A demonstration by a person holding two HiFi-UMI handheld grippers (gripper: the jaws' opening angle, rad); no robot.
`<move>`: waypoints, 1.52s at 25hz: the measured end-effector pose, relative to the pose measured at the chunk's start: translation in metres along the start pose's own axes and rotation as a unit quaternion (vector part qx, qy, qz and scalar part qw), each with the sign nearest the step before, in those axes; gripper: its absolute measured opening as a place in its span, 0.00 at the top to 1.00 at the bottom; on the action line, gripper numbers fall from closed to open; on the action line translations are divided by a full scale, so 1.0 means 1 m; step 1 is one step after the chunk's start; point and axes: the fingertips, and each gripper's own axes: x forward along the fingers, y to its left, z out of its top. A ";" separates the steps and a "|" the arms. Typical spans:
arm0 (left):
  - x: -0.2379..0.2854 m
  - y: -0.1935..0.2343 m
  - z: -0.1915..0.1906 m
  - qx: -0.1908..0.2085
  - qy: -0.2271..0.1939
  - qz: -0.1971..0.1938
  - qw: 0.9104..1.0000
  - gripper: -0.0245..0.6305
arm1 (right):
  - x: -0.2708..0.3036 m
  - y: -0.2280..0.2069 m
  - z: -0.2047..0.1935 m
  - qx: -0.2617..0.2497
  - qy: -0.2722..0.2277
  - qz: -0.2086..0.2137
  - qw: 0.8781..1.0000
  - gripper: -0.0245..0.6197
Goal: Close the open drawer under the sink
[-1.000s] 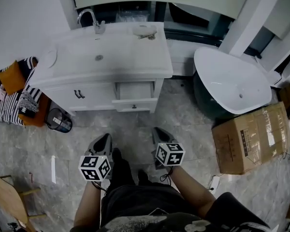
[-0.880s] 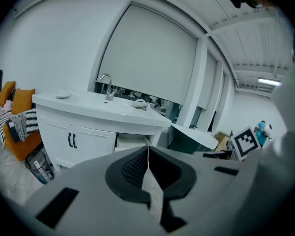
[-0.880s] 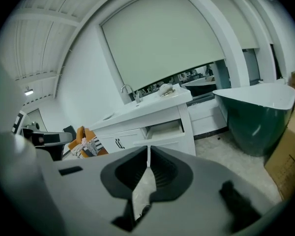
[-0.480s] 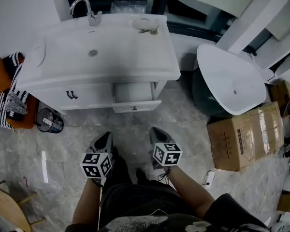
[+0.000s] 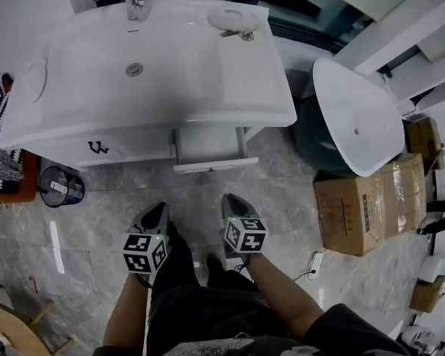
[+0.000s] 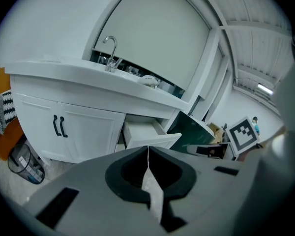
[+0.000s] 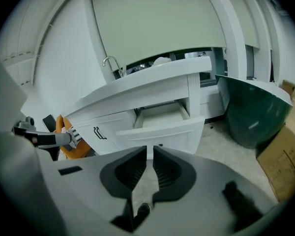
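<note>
The white drawer (image 5: 210, 148) under the sink stands pulled out of the vanity, its front panel (image 5: 215, 166) over the floor. Both grippers hang low above the marble floor, short of the drawer and apart from it. My left gripper (image 5: 157, 212) is shut and empty, a little left of the drawer. My right gripper (image 5: 233, 201) is shut and empty, straight in front of the drawer's front. In the left gripper view the drawer (image 6: 148, 134) lies just beyond the shut left gripper (image 6: 148, 149). Ahead of the right gripper (image 7: 150, 151), the right gripper view shows the drawer (image 7: 163, 127).
A white sink top (image 5: 208, 65) with a faucet (image 5: 133, 2) overhangs the drawer. Cabinet doors with black handles (image 5: 98, 147) are left of it, and a waste bin (image 5: 55, 188) stands on the floor. A dark-green basin (image 5: 352, 121) and cardboard box (image 5: 363, 199) stand right.
The vanity has come closer and larger in the head view. Both grippers have moved forward and down toward the drawer, still shut.
</note>
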 end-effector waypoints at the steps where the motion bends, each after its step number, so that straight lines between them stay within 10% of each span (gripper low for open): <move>1: 0.006 0.007 -0.002 0.001 0.005 -0.002 1.000 0.94 | 0.009 0.001 -0.002 0.001 0.004 -0.004 1.000 0.91; 10: 0.052 0.049 -0.017 -0.002 0.029 -0.016 0.999 0.94 | 0.077 -0.001 -0.027 0.010 0.032 -0.019 0.999 0.73; 38: 0.118 0.100 -0.047 0.004 0.050 -0.021 0.998 0.94 | 0.186 -0.042 -0.038 -0.056 0.019 -0.079 0.995 0.74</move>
